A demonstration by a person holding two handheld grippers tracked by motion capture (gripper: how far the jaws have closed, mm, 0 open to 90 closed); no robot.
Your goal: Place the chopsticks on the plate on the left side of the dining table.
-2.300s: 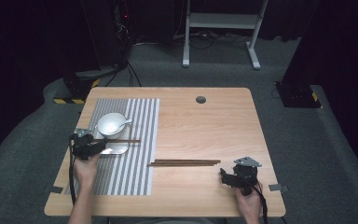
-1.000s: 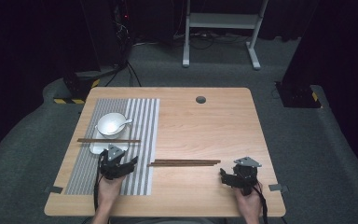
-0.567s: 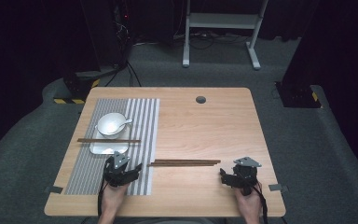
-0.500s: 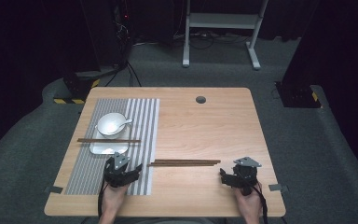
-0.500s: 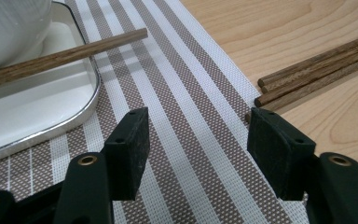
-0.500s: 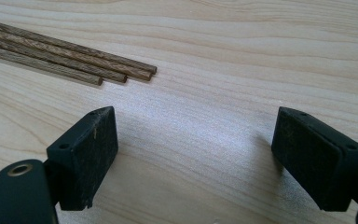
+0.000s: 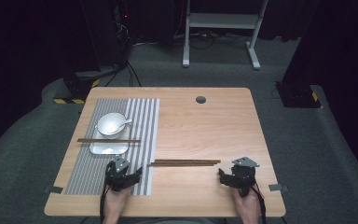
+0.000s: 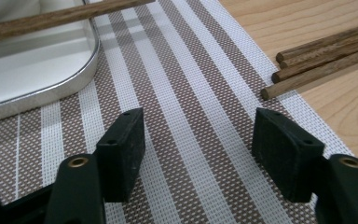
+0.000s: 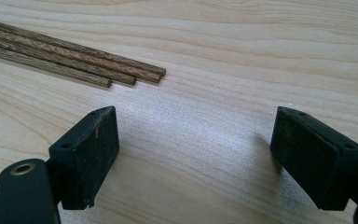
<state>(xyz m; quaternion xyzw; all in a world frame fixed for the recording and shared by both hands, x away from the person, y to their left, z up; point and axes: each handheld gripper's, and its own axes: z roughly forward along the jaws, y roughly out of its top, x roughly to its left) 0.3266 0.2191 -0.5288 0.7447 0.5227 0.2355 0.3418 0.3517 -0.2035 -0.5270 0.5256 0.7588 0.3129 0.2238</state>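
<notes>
A bundle of dark wooden chopsticks [image 7: 184,163] lies on the bare table, its left ends just reaching the striped placemat [image 7: 87,172]. One single chopstick [image 7: 108,140] rests across a small silver-rimmed tray [image 7: 108,148]. My left gripper [image 7: 129,175] hovers low over the mat's right stripes, near the bundle's left ends [image 8: 307,60]. Its jaws [image 8: 198,140] are open, have just been opening further, and have nothing between them. My right gripper [image 7: 224,177] stands open over bare wood [image 9: 196,149], short of the bundle's right ends [image 9: 121,74].
A white bowl [image 7: 112,123] with a spoon in it sits on the mat behind the tray [image 8: 32,70]. A round cable hole [image 7: 200,99] lies at the table's far middle. The table's front edge is close behind both hands.
My left gripper has come away from the tray, moving right and toward the near edge to the mat's right side. The single chopstick stays across the tray. The right gripper has kept still.
</notes>
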